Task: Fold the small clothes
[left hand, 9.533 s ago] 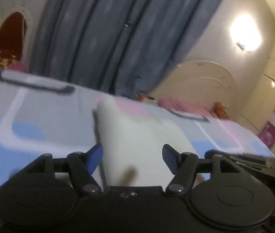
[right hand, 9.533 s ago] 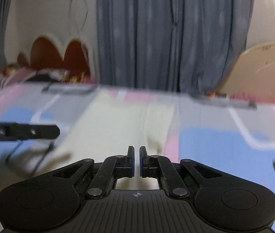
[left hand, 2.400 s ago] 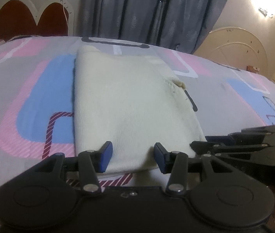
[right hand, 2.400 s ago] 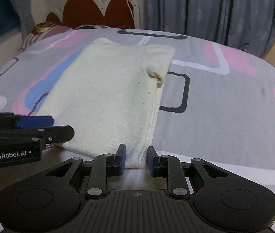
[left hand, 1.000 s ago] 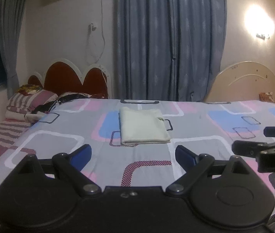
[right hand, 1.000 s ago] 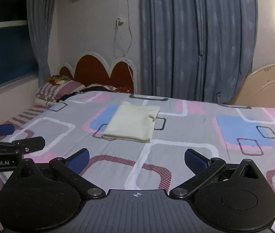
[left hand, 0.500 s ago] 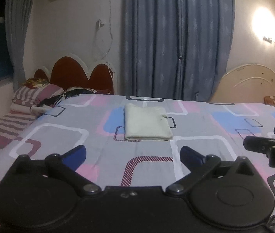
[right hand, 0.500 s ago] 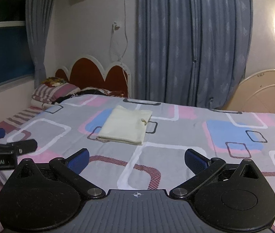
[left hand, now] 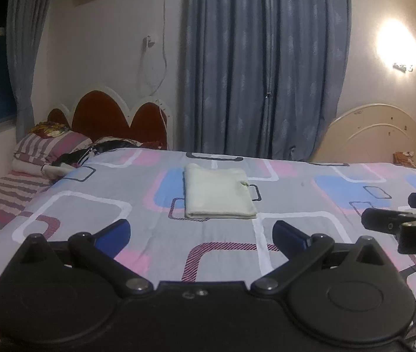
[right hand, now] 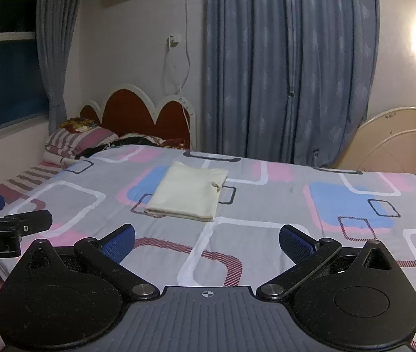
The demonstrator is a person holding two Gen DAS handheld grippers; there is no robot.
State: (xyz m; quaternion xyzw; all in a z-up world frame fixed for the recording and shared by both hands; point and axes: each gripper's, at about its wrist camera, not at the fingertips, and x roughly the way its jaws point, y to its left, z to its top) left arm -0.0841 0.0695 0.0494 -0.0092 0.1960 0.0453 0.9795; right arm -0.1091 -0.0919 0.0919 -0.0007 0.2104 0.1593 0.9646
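A cream garment [left hand: 218, 193] [right hand: 188, 190] lies folded into a flat rectangle on the patterned bed sheet [left hand: 310, 202] [right hand: 281, 205], well ahead of both grippers. My left gripper [left hand: 201, 236] is held back from the bed's near edge, jaws wide open with nothing between them. My right gripper [right hand: 206, 242] is likewise open and empty, also far short of the garment. Each gripper shows at the edge of the other's view: the right gripper [left hand: 395, 223] on the right, the left gripper [right hand: 8, 220] on the left.
Striped pillows [left hand: 52, 143] and dark clothes [left hand: 105, 149] lie by the red scalloped headboard [right hand: 146, 117] at the far left. Blue curtains [right hand: 290, 67] hang behind the bed. A cream headboard [left hand: 378, 135] stands at the far right beneath a lit wall lamp [left hand: 398, 47].
Both grippers let go of the folded garment and drew far back from it. Over the last second the left jaws widened slightly; the garment has stayed still.
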